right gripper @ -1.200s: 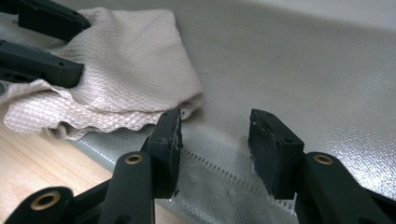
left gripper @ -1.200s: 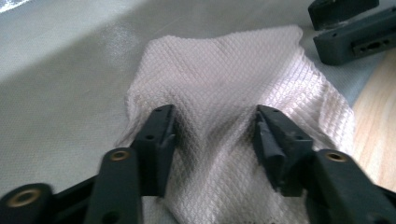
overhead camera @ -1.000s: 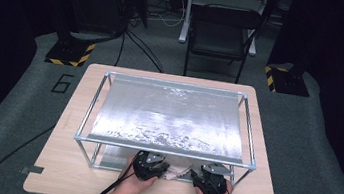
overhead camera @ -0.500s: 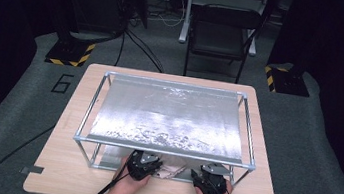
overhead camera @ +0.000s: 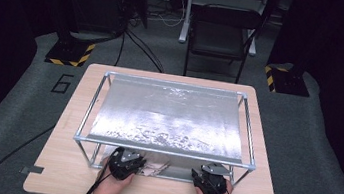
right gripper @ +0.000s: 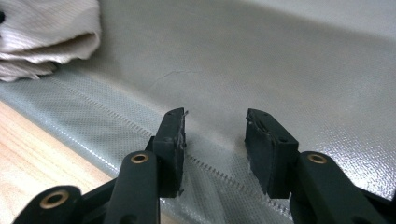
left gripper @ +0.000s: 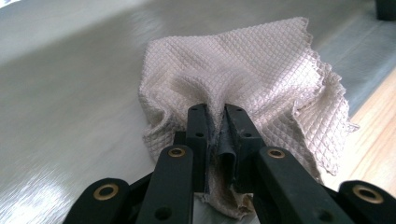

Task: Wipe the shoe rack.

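Note:
A beige waffle-weave cloth (left gripper: 261, 65) lies bunched on a silvery sheet (right gripper: 289, 60) under the metal frame (overhead camera: 163, 151). My left gripper (left gripper: 216, 114) is shut on a pinched fold of the cloth. From above, the left gripper (overhead camera: 127, 163) sits at the frame's front rail with the cloth (overhead camera: 156, 168) just to its right. My right gripper (right gripper: 215, 123) stands open over the sheet's stitched hem; its jaws have just been closing a little, with nothing between them. It is at the front right (overhead camera: 210, 179), and the cloth (right gripper: 46, 32) lies far to its left.
The wooden table (overhead camera: 64, 173) carries the tube frame, with a crinkled silver sheet (overhead camera: 172, 117) stretched across its top. Tape strips mark the table's front corners. A folding chair (overhead camera: 220, 38) and stands with striped bases are on the floor behind.
The left gripper has slid leftward along the front rail, and the cloth has come with it. The right hand has stayed where it was.

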`<state>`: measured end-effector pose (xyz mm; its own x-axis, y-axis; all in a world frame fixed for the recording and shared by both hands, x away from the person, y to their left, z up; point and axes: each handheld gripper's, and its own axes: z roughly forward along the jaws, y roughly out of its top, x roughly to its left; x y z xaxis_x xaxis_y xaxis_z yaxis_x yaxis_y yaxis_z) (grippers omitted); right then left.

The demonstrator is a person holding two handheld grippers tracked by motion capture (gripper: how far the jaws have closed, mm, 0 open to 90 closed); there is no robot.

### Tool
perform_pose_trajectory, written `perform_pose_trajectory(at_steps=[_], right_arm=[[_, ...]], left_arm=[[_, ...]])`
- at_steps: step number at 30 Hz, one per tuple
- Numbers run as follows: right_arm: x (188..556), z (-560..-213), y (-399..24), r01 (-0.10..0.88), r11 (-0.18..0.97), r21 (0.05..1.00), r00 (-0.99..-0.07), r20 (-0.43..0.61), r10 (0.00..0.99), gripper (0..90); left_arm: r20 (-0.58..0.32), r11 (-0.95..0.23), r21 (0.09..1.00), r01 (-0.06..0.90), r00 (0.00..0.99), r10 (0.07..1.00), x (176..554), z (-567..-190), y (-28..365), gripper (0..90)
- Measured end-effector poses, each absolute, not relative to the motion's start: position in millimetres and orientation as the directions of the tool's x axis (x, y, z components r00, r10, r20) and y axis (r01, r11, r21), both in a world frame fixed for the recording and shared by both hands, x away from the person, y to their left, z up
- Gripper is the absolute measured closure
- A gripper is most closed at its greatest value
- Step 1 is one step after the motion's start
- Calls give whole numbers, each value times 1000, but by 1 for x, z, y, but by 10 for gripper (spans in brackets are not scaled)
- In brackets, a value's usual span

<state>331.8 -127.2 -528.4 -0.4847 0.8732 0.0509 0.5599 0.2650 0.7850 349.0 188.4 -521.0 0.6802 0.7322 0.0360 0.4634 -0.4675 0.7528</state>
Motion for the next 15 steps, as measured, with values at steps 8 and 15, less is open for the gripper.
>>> perform_pose_trajectory(at_steps=[8, 15], right_arm=[[332, -528, -128, 560, 270, 783, -490, 50, 870, 576], [332, -528, -130, 559, 278, 781, -480, 32, 876, 576]], left_arm=[[19, -424, 736, 528, 610, 792, 344, -520, 208, 805], [15, -394, 747, 535, 580, 815, 342, -516, 224, 751]])
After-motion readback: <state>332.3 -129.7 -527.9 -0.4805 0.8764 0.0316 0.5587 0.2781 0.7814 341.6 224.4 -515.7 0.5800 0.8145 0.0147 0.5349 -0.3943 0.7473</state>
